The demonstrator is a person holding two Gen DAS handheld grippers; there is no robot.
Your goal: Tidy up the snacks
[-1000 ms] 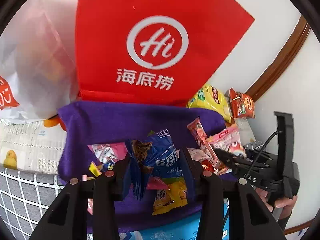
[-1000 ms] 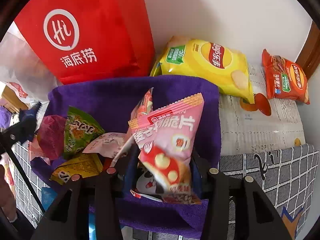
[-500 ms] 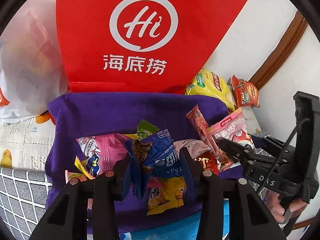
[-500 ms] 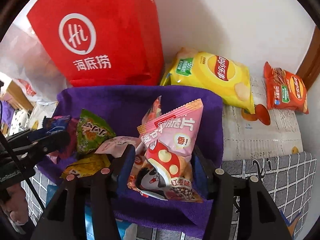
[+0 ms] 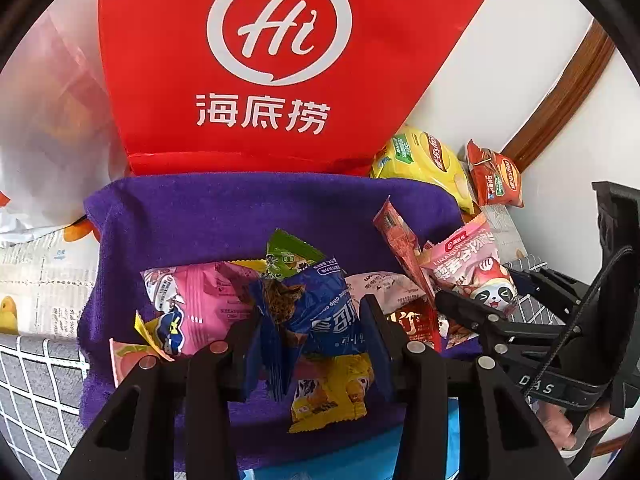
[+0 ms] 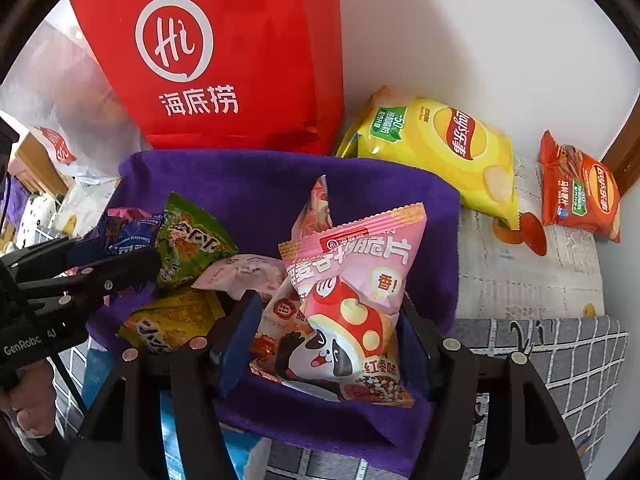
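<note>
While sitting over the purple cloth-lined bin (image 6: 256,176) of mixed snacks, before the red bag (image 5: 280,60): left hand-held gripper (image 5: 312,328) clamping a blue snack packet (image 5: 324,312), right hand-held gripper (image 6: 324,336) pinching a pink panda packet (image 6: 352,280); yellow chip bag (image 6: 436,148) lying just beside the bin.

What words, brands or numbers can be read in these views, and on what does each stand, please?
"Hi" and "海底捞": red bag.
"Lay's" and "-50%": yellow chip bag.
"Lay's": orange chip bag.
"香!" and "红枣味": pink panda packet.
"GenRobo": left gripper's body, seen from the right wrist.
"DAS": right gripper's body, seen from the left wrist.
Other packets: print too small.
</note>
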